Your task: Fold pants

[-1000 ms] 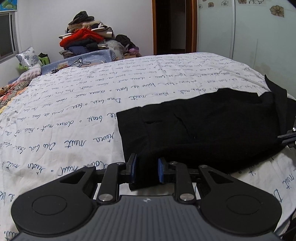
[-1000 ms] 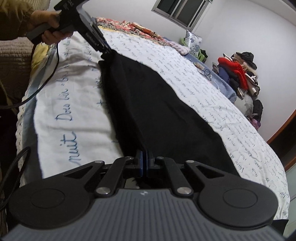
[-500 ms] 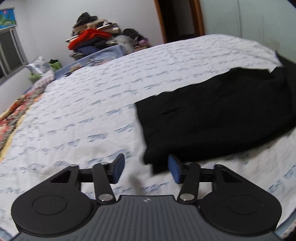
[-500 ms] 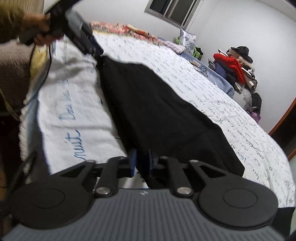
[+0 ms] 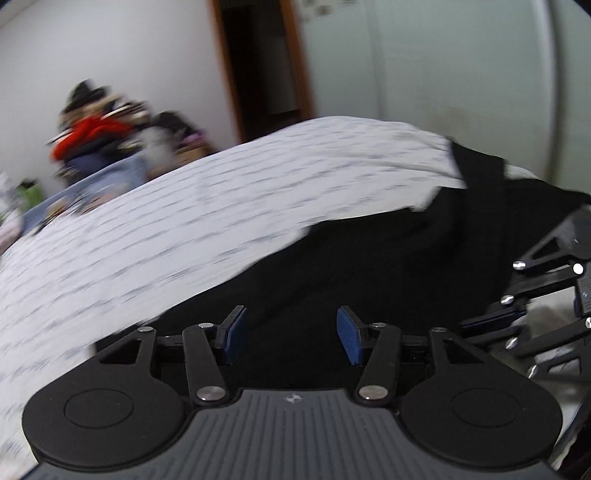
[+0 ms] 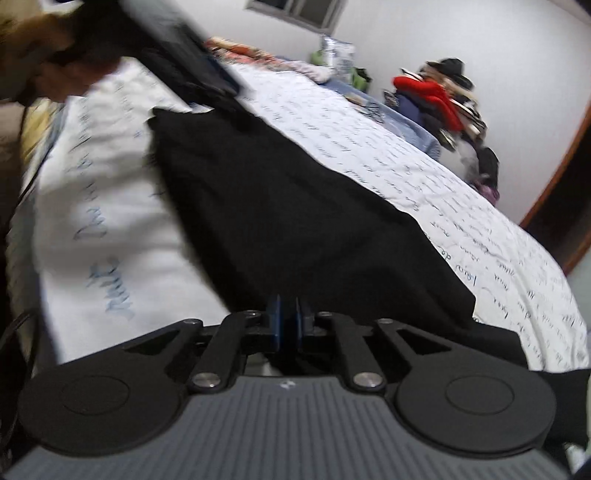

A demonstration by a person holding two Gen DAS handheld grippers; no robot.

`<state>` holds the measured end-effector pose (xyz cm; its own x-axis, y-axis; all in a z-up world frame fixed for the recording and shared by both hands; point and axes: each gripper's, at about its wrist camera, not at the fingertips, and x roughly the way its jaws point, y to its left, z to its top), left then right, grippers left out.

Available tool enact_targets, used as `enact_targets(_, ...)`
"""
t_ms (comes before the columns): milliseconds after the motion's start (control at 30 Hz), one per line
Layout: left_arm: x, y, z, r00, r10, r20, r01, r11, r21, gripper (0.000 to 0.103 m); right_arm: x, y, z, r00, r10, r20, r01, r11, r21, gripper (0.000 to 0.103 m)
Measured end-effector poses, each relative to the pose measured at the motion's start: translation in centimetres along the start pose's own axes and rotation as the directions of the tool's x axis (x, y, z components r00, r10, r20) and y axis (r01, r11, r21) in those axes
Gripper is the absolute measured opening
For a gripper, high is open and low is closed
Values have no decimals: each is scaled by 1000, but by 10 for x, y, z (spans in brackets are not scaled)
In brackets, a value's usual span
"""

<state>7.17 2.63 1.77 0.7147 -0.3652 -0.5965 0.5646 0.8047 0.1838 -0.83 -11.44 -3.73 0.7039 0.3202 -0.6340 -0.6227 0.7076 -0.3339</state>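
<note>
At the near edge of the bed, the right tool (image 6: 289, 325) has its blue pads drawn almost together with a fold of the black pants (image 6: 280, 206) pinched between them; its jaws have just been easing, first a touch wider and then closer again, with the cloth between them throughout. From that pinch the pants stretch away along the bed as one long dark strip, lying flat on the white bedspread (image 6: 461, 206) printed with blue handwriting. At the strip's far end the left tool (image 6: 184, 48) shows as a blurred dark shape, with a person's hand (image 6: 55, 74) behind it.

In the left wrist view, the left tool (image 5: 291, 336) has its jaws spread, having just been opening, and nothing is caught between the pads (image 5: 349, 336); the pants (image 5: 388, 266) lie below and beyond them, and whether the pads brush the cloth cannot be told through the blur. The right tool (image 5: 491, 319) sits at the right edge of that view, low against the dark cloth.

Further out, a heap of clothes (image 6: 439, 99) with a red piece on top stands past the far side of the bed. A dark doorway (image 5: 258, 66) with a brown frame opens behind it, beside a pale wardrobe (image 5: 443, 74). A window (image 6: 295, 11) sits high on the wall, and patterned pillows (image 6: 332, 51) lie at the head of the bed.
</note>
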Motion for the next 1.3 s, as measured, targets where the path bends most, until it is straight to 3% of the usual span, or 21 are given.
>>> enact_targets(100,27,-35,7,1000,-26,-14,27,998,52,53,-10,-9,-3,1000,0,15,-1,998,69,10)
enact_targets(167,40,-49,6,997,-64,-36,66,996,60,53,-15,-18,-5,999,-40,28,36,993,114,22)
enact_targets(267,49,-68,1,987,-129,-95,135,988,71,53,-15,-23,-17,998,-34,-45,38,995,95,21)
enact_targets(333,48,-75,3,984,-151,-91,159,984,80,53,-29,-32,-27,999,-13,-35,17,993,116,21)
enact_targets(433,49,-83,16,971,-231,-62,233,971,42,53,-56,-73,-39,995,-105,-3,102,961,256,21)
enact_targets(500,56,-90,25,952,-300,-58,302,953,20,53,-69,-111,-51,976,-217,-13,207,910,359,25)
enact_targets(567,65,-102,32,937,-344,-58,345,938,20,53,-74,-151,-65,941,-335,-55,324,838,439,33)
enact_targets(633,74,-114,36,931,-362,-46,364,931,26,53,-75,-192,-80,912,-398,-100,388,756,528,33)
enact_targets(700,84,-121,38,925,-377,-42,378,926,16,53,-74,-231,-92,900,-417,-123,398,677,619,33)
enact_targets(833,104,-131,41,917,-396,-57,395,918,-31,53,-57,-304,-113,884,-436,-166,402,531,746,43)
enact_targets(900,106,-134,42,920,-389,-57,388,921,-30,53,-42,-335,-123,870,-450,-202,429,489,759,46)
enact_targets(1000,106,-138,42,917,-397,-47,396,918,-17,53,-13,-377,-134,839,-481,-256,492,467,734,49)
enact_targets(1033,107,-139,43,914,-402,-46,402,915,-19,53,-1,-390,-134,830,-483,-278,512,464,723,55)
enact_targets(1200,114,-142,46,909,-416,-39,415,909,-32,50,35,-423,-137,820,-468,-328,548,479,686,57)
enact_targets(1300,119,-143,49,907,-420,-36,418,907,-45,47,44,-429,-138,826,-453,-335,541,473,695,54)
